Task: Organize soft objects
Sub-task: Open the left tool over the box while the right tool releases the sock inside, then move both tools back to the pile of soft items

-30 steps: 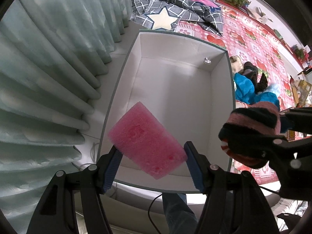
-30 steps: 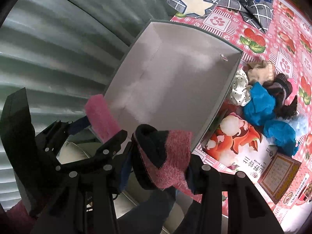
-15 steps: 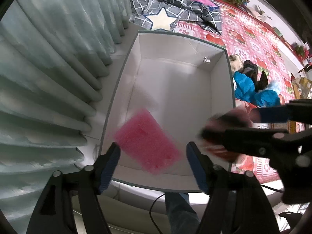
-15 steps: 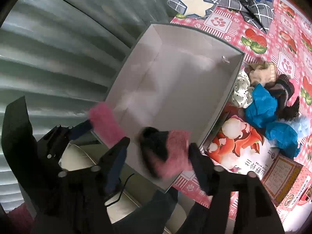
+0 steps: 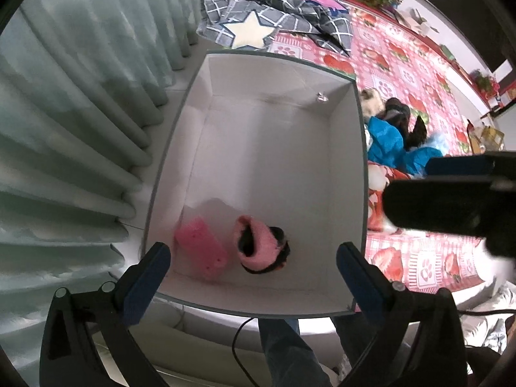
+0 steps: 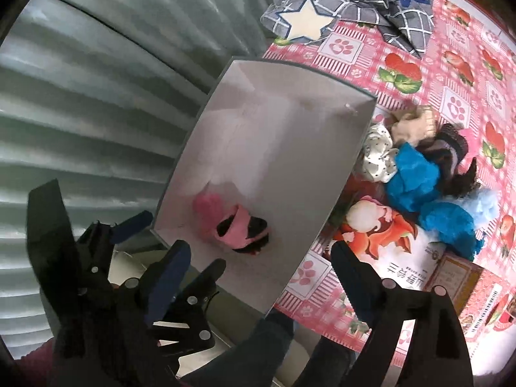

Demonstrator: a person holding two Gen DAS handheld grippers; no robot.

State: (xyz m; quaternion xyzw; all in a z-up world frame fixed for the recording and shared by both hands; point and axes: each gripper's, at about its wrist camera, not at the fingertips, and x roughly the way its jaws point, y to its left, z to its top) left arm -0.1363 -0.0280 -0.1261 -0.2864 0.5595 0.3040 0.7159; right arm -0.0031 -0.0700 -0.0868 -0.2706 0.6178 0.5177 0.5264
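Drop step | L gripper (image 5: pixel 251 271) & R gripper (image 6: pixel 258 267) jaws being opened, nothing btwn | pink sponge (image 5: pixel 201 253), pink-black sock (image 5: pixel 261 245) lying in white box (image 5: pixel 280 148) | jaws being kept above rim till clear, advised.

The pink rectangular foam sponge (image 5: pixel 200 247), earlier clamped in the left gripper (image 5: pixel 251 272), now lies on the white box's (image 5: pixel 346 148) floor beside the pink-and-black knitted sock (image 5: pixel 259 246), dropped from the right gripper (image 6: pixel 261 267). Both jaws are opening, empty.

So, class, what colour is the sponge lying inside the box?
Pink; the sponge shows best in the left wrist view.
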